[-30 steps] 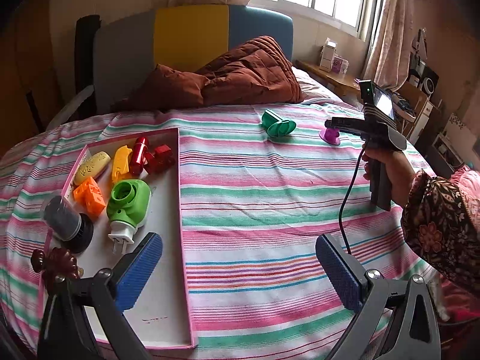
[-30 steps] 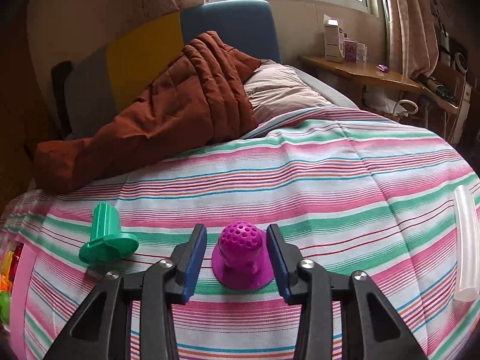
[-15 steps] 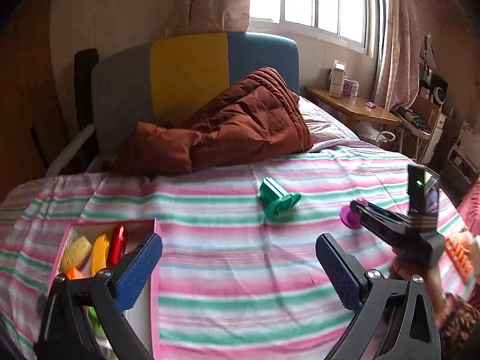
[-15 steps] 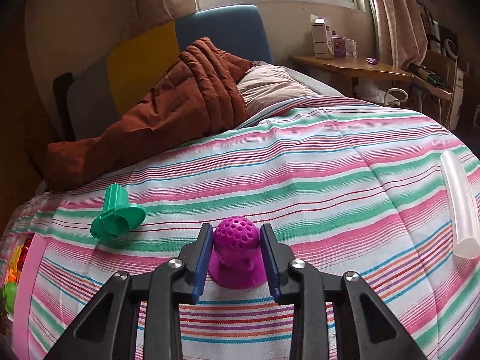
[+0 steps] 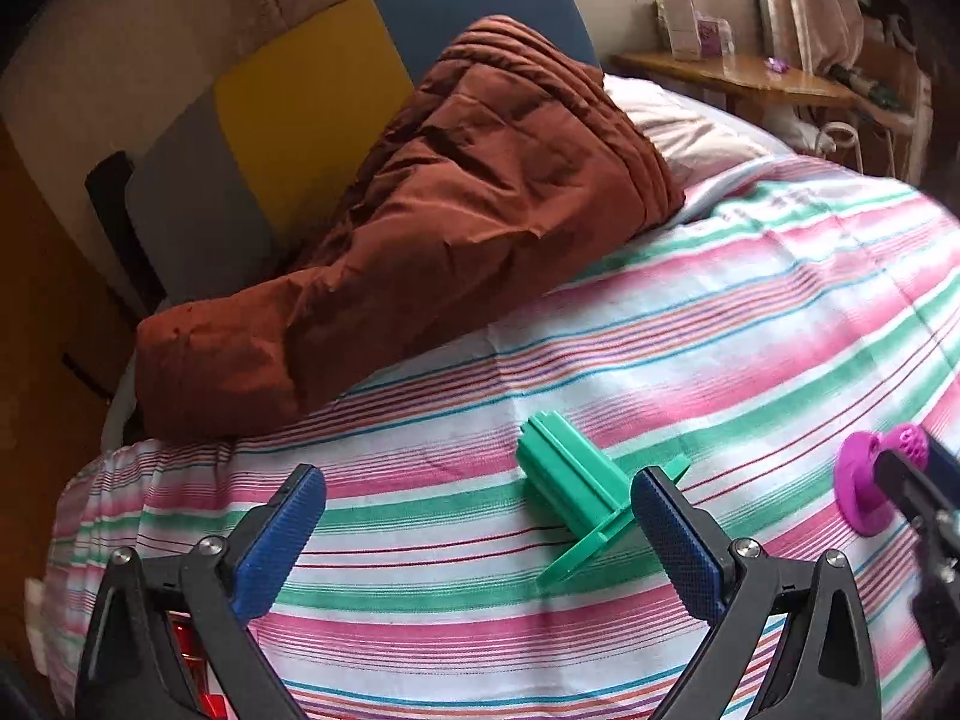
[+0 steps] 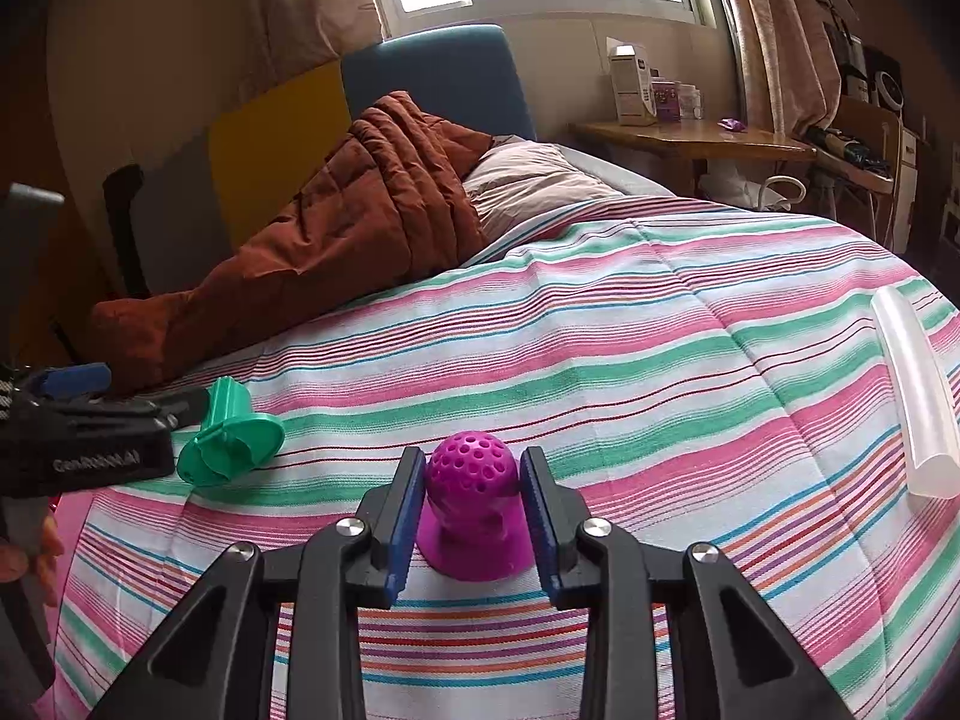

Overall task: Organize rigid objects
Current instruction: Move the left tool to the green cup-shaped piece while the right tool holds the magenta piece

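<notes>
Magenta plastic, a dimpled knob (image 6: 474, 468) on a flared base, stands on the striped bedspread (image 6: 660, 360), pinched between the pads of the right hand-held gripper (image 6: 474, 495). The left hand-held gripper (image 5: 480, 531) hangs spread wide above the bed (nothing between its pads), with the green flanged piece (image 5: 576, 492) lying on its side just beyond its right pad.

The bed (image 6: 660, 312) before me was spread with a cover striped in pink, green and white. On it lay a green flanged piece (image 5: 579, 495) tipped on its side, a purple perforated knob (image 6: 474, 510) standing upright on its wide base, and a clear tube (image 6: 918, 402) well off to the right. A rumpled brown quilt (image 5: 456, 228) and a pale pillow (image 6: 528, 180) lay at the head.
</notes>
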A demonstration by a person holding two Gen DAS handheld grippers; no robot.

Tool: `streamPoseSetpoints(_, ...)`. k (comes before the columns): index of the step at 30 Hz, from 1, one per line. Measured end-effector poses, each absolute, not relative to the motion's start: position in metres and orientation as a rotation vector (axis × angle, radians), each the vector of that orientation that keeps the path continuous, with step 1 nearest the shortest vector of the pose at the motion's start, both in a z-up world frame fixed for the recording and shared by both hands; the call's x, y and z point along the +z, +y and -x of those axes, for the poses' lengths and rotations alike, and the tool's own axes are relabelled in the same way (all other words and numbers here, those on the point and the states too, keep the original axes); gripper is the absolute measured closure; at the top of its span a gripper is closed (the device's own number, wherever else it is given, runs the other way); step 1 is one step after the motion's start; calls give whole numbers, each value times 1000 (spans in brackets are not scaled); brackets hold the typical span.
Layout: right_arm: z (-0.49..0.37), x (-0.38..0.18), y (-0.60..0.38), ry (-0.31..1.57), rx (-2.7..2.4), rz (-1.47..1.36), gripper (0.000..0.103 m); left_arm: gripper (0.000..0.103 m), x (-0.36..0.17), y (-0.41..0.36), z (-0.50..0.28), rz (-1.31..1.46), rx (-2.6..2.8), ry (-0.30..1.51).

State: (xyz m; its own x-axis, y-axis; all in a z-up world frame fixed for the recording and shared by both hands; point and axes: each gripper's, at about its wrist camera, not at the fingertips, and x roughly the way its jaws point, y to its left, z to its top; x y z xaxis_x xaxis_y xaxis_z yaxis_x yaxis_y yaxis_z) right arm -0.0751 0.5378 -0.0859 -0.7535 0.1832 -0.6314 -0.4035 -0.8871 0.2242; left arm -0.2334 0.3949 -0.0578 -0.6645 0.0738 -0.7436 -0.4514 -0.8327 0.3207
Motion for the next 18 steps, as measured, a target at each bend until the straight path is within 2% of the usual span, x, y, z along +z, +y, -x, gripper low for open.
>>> streamPoseSetpoints(7,71,-87,544,550,2619,865,71,2,-76,392,198,1043,2460,735)
streamPoseSetpoints(8,71,-87,544,553,2620,864,71,3,-81,390,194,1050,2449,738)
streamPoseSetpoints(10,71,-87,544,553,2616,862,71,13,-78,384,189,1020,2450,666)
streamPoseSetpoints(13,71,-87,545,559,2614,860,71,11,-60,377,189,925,2519,565)
streamPoseSetpoints(15,70,-87,544,557,2611,855,71,5,-49,378,201,910,2593,549)
streamPoseSetpoints(18,70,-87,545,560,2610,850,71,3,-45,388,224,934,2635,605)
